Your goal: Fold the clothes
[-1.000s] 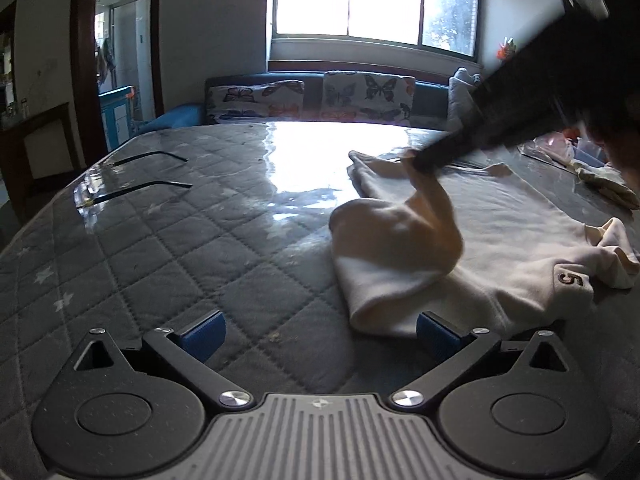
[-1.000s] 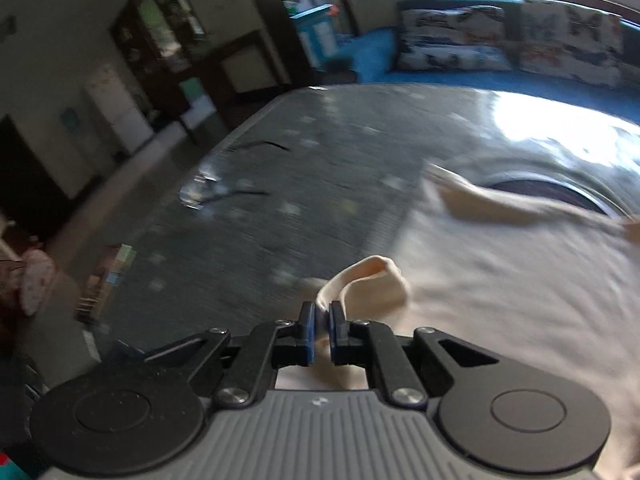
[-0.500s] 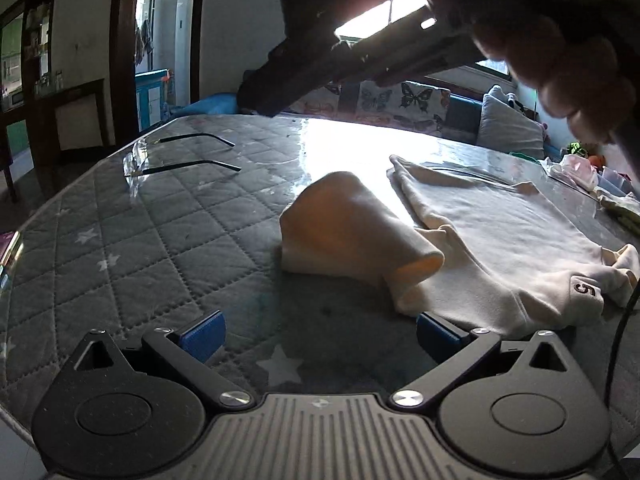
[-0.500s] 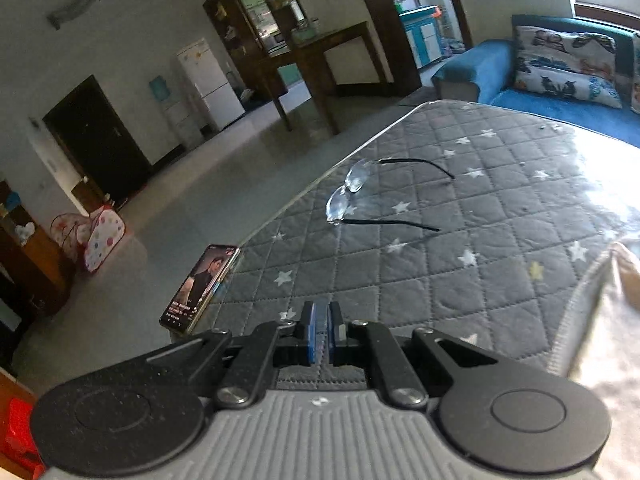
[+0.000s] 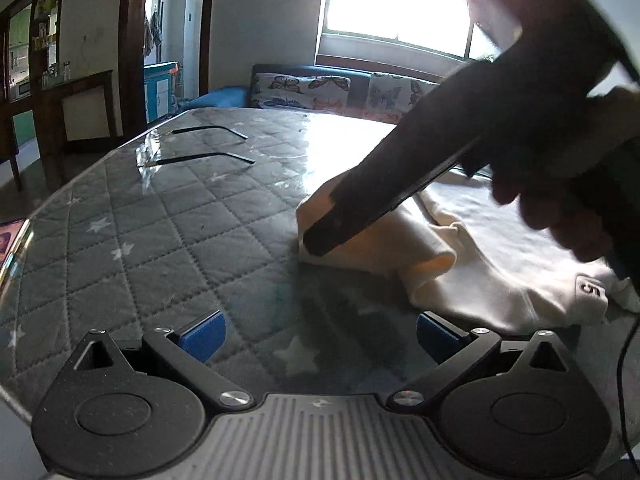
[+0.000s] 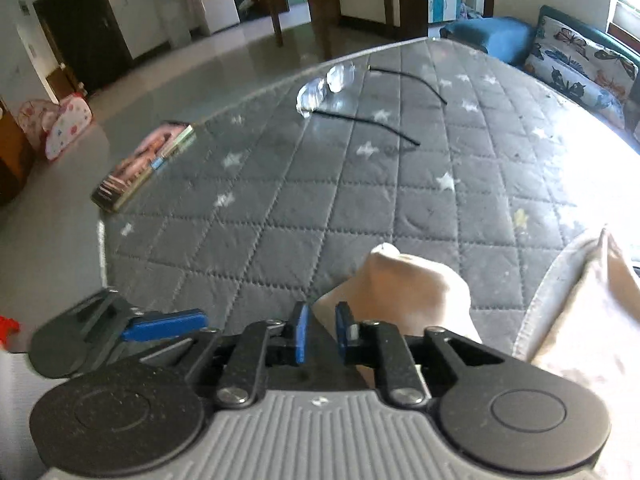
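Note:
A cream sweatshirt (image 5: 500, 256) with a "5" patch lies on the grey quilted table (image 5: 160, 240), its sleeve (image 5: 384, 248) spread out to the left. My left gripper (image 5: 318, 334) is open and empty, low over the table just in front of the garment. My right gripper (image 6: 322, 334) is part open, its blue pads a small gap apart around the sleeve cuff (image 6: 404, 280). From the left wrist view, the right gripper (image 5: 320, 244) reaches down onto the sleeve end.
A pair of glasses (image 6: 344, 92) lies at the table's far left edge, also in the left wrist view (image 5: 192, 148). A phone (image 6: 144, 164) lies at the near left edge. A sofa with butterfly cushions (image 5: 304, 90) stands behind the table.
My right gripper came back down to the sleeve end and its jaws went from shut to slightly apart. The sleeve now lies spread to the left. The left gripper stayed open.

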The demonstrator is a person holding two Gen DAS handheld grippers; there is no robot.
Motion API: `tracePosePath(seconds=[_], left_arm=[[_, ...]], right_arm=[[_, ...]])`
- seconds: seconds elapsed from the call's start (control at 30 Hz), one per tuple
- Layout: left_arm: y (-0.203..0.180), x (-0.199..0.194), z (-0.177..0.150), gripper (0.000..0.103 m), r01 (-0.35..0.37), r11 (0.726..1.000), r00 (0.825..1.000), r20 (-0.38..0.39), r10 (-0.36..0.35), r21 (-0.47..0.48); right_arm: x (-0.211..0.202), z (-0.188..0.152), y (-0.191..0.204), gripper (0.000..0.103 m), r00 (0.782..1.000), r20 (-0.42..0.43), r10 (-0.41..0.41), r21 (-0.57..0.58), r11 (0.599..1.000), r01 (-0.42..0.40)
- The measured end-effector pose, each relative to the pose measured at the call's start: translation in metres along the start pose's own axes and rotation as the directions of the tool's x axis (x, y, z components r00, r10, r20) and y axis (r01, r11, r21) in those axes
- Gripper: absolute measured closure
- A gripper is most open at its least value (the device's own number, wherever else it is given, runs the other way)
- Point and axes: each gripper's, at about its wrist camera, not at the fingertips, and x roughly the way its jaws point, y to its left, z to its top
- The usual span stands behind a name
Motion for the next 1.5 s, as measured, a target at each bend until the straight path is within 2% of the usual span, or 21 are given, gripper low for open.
tracePosePath(seconds=[0.13, 0.23, 0.33, 0.47, 0.63, 0.7, 0.73, 0.8, 0.9, 1.03, 1.13, 1.27, 1.37, 1.5], left_arm=[[0.006, -0.005, -0.003, 0.0, -0.003, 1.0, 1.0, -0.002, 0.003, -0.016], [0.007, -0.007, -0.005, 0.0, -0.006, 1.0, 1.0, -0.006, 0.006, -0.021], [0.007, -0.01, -0.008, 0.0, -0.005, 1.0, 1.0, -0.007, 0.005, -0.024], [0.006, -0.012, -0.011, 0.0, -0.01, 1.0, 1.0, -0.009, 0.009, -0.025], [0.008, -0.012, -0.01, 0.0, -0.018, 0.999, 1.0, -0.004, 0.018, -0.038], [0.009, -0.013, -0.009, 0.0, -0.02, 0.999, 1.0, -0.001, 0.02, -0.039], [0.01, -0.014, -0.009, 0.0, -0.021, 0.999, 1.0, 0.0, 0.021, -0.04], [0.01, -0.015, -0.008, 0.0, -0.022, 0.999, 1.0, 0.004, 0.022, -0.04], [0.01, -0.017, -0.005, 0.0, -0.014, 0.999, 1.0, 0.011, 0.014, -0.041], [0.008, -0.015, 0.006, 0.0, 0.008, 0.999, 1.0, 0.03, -0.007, -0.034], [0.009, -0.007, 0.017, 0.0, -0.002, 1.0, 0.999, 0.036, 0.003, -0.028], [0.011, 0.008, 0.031, 0.0, 0.014, 0.998, 1.0, 0.016, -0.013, -0.069], [0.001, 0.016, 0.038, 0.0, 0.027, 0.999, 1.0, 0.014, -0.026, -0.038], [-0.009, 0.035, 0.044, 0.001, 0.002, 1.0, 1.0, -0.021, -0.002, 0.006]], right_arm=[[0.015, -0.004, 0.007, 0.083, 0.999, -0.018, -0.046, -0.034, 0.998, 0.045], [0.02, 0.0, 0.013, 0.096, 0.998, -0.016, -0.061, -0.043, 0.997, 0.061], [0.019, 0.006, 0.015, 0.098, 1.0, -0.012, -0.022, -0.02, 1.0, 0.021], [0.014, 0.024, 0.018, 0.099, 0.995, 0.03, 0.09, 0.047, 0.995, -0.092], [0.014, 0.044, 0.032, 0.099, 0.985, 0.057, 0.161, 0.037, 0.986, -0.163], [0.017, 0.049, 0.035, 0.096, 0.978, 0.045, 0.202, 0.033, 0.979, -0.203], [0.016, 0.05, 0.034, 0.092, 0.974, 0.051, 0.219, 0.04, 0.974, -0.222], [0.011, 0.049, 0.03, 0.091, 0.97, 0.072, 0.231, 0.044, 0.971, -0.234], [-0.002, 0.047, 0.02, 0.091, 0.977, 0.08, 0.199, 0.042, 0.978, -0.203], [-0.014, 0.035, 0.002, 0.09, 0.994, 0.008, 0.106, 0.001, 0.994, -0.106], [-0.022, 0.013, -0.017, 0.09, 0.999, -0.049, 0.016, -0.013, 1.0, -0.016], [-0.035, -0.026, -0.046, 0.09, 0.991, -0.084, -0.101, -0.015, 0.995, 0.1], [-0.043, -0.053, -0.05, 0.09, 0.989, -0.086, -0.117, -0.031, 0.993, 0.114], [-0.049, -0.083, -0.044, 0.09, 0.99, -0.077, -0.119, -0.068, 0.991, 0.114]])
